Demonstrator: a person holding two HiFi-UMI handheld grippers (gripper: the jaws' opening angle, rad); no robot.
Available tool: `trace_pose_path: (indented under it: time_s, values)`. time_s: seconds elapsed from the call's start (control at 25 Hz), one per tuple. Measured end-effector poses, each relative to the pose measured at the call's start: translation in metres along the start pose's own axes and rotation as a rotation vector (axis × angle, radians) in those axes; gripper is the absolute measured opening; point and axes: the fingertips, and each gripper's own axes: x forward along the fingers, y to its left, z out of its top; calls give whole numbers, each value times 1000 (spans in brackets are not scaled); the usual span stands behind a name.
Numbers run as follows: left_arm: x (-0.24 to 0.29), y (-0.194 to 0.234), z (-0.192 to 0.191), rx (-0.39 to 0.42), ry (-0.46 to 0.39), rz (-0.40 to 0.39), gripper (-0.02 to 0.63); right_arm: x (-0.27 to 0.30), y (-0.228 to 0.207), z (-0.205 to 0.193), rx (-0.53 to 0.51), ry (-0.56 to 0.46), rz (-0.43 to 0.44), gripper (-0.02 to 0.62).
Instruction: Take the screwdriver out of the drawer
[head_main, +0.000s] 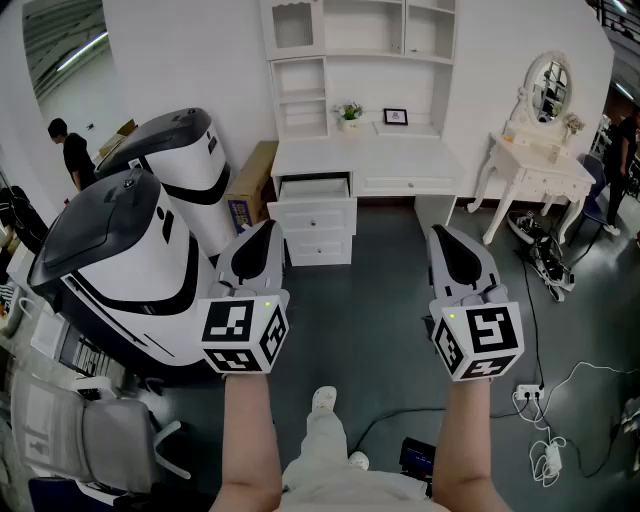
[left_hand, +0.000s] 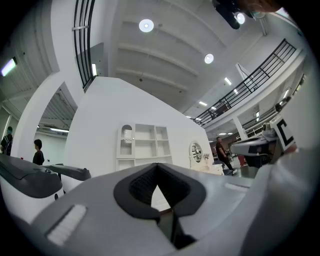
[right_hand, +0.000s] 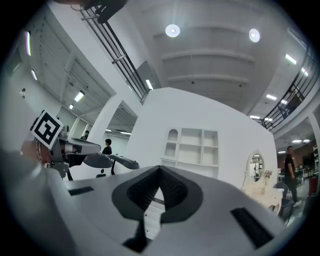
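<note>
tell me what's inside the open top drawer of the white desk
The top drawer is pulled out, but the head view shows only a dark, shadowed interior behind its front panel. No screwdriver can be made out; any contents are hidden by the front and shadow.

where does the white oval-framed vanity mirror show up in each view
Head view: white oval-framed vanity mirror at upper right.
Left gripper view: mirror just right of centre.
Right gripper view: mirror at lower right.
Shared landmark: the white open-shelf hutch stands left of the mirror in all three.
</note>
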Motion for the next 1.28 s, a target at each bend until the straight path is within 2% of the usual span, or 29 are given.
trace_pose_path:
  time_s: [0.28, 0.56, 0.96, 1.28]
  values:
    - [35, 25, -5, -4, -7, -5, -5, 35, -7, -6, -17, 17, -17, 6]
    - [94, 55, -22, -17, -7, -6, -5, 95, -25, -20, -23, 14, -30, 6]
    - [186, 130, -59, -34, 15, -5, -5, 216, -19, -57, -43, 77, -9, 6]
    - [249, 199, -79, -45, 31, -16, -5, 301, -11, -73, -32, 105, -26, 6]
